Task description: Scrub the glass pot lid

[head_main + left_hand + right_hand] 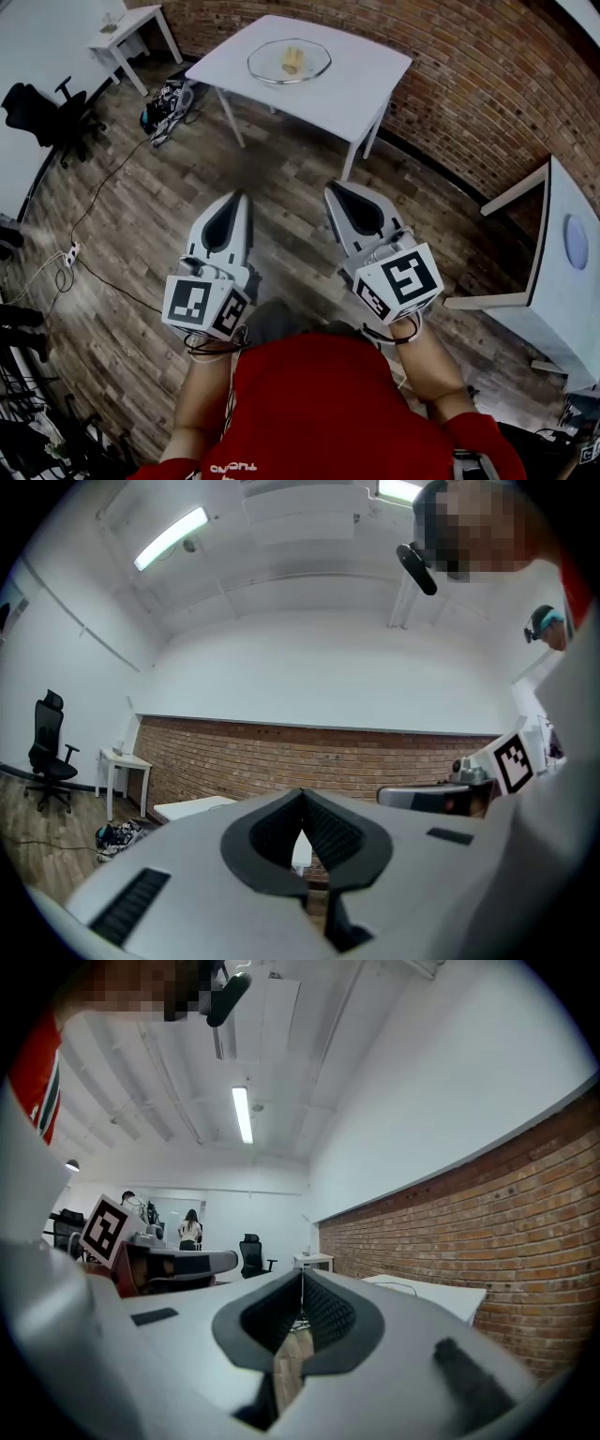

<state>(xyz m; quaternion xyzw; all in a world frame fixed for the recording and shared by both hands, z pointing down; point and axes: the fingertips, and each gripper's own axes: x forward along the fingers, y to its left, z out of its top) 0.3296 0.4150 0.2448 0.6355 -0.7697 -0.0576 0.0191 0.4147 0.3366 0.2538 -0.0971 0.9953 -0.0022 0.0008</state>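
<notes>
The left claw [239,195] is shut tight, and nothing is in it. In the left gripper view, the two dark jaws of the left claw [302,803] meet at the tip with no gap. The right claw [330,187] is shut and empty too. In the right gripper view, the jaws of the right claw [301,1283] are pressed together.

Both claws are held out flat, side by side. They point the same way, across the wooden floor [281,169].

The glass pot lid [267,58] is far ahead of both claws. It lies flat on a white worktop [366,80] in front of the brick wall. It sits almost in the middle, between the lines the two claws point along. It looks about as far from one claw as from the other, so neither hand is clearly closer. The lid is round, so it has no long side to line up with.

A small yellow thing [292,61] shows in the middle of the lid. It may be a sponge. I cannot tell if it lies on top of the glass or under it.

The scrubbing has not begun. I think the claws must first go forward over the bare floor to the worktop. Then they must open, because shut claws cannot pick anything up.
</notes>
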